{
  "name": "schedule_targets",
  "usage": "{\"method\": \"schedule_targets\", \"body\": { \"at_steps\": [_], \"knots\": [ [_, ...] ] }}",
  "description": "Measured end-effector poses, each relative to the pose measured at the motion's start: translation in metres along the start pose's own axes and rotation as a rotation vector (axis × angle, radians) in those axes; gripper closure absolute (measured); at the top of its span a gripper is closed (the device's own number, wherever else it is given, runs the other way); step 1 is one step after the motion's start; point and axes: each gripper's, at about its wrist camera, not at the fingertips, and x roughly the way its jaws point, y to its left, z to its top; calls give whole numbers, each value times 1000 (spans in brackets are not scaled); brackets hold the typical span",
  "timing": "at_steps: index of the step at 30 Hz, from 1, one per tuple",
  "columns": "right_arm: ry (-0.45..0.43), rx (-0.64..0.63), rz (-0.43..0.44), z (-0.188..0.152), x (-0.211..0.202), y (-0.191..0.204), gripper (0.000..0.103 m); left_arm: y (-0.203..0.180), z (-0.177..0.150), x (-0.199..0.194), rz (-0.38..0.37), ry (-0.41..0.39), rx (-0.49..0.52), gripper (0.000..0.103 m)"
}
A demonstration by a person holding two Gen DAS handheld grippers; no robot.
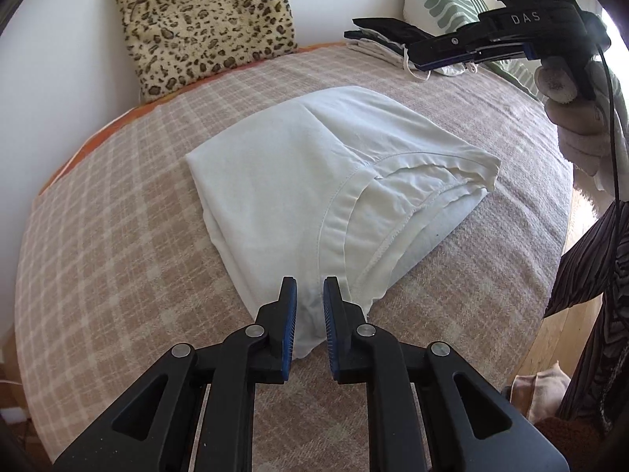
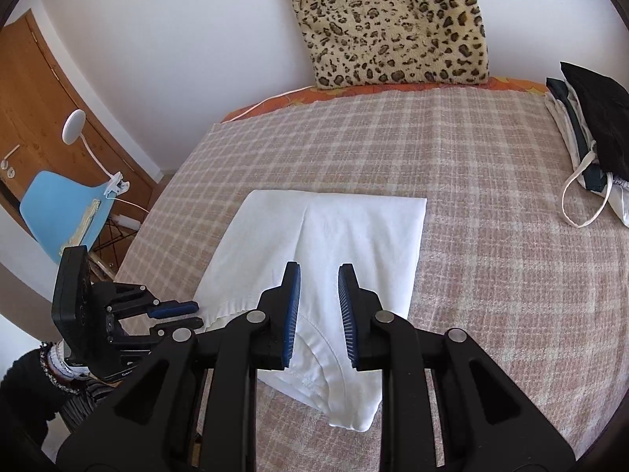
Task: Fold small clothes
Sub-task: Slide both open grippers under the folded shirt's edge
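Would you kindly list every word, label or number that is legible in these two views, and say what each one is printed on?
"DAS": white letters on the black body of the right gripper, seen in the left wrist view.
Pale lettering on the underside of the left gripper, seen in the right wrist view: too small to read.
No print shows on the white garment, the leopard-print cushion or the checked blanket.

Both views bright w/ soft daylight, no harsh shadows. Left wrist view: blown-out glare at upper right edge, approx. where light comes in. White folded cotton garment (image 1: 314,181) near overexposed, creases still readable; in right wrist view it (image 2: 334,236) looks flatter, paler. Heavy fisheye bend: beige plaid bed blanket (image 1: 118,236) curves at edges, dark vignette in corners. Focus sharp at centre, slightly soft towards rim.
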Motion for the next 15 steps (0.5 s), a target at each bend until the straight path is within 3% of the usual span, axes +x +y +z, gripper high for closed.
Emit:
{"method": "schedule_targets", "body": {
  "at_steps": [4, 7, 12, 15],
  "knots": [
    [-11, 32, 6, 29, 17, -9, 81, 22, 18, -20, -3, -78, -83, 91],
    [-12, 118, 61, 47, 26, -25, 82, 48, 43, -28, -15, -149, -171, 89],
    [14, 170, 140, 57, 46, -36, 81, 56, 82, 10, -88, -153, -208, 85],
    [50, 164, 143, 57, 64, -33, 82, 57, 91, 42, -139, -139, -263, 85]
  ]
}}
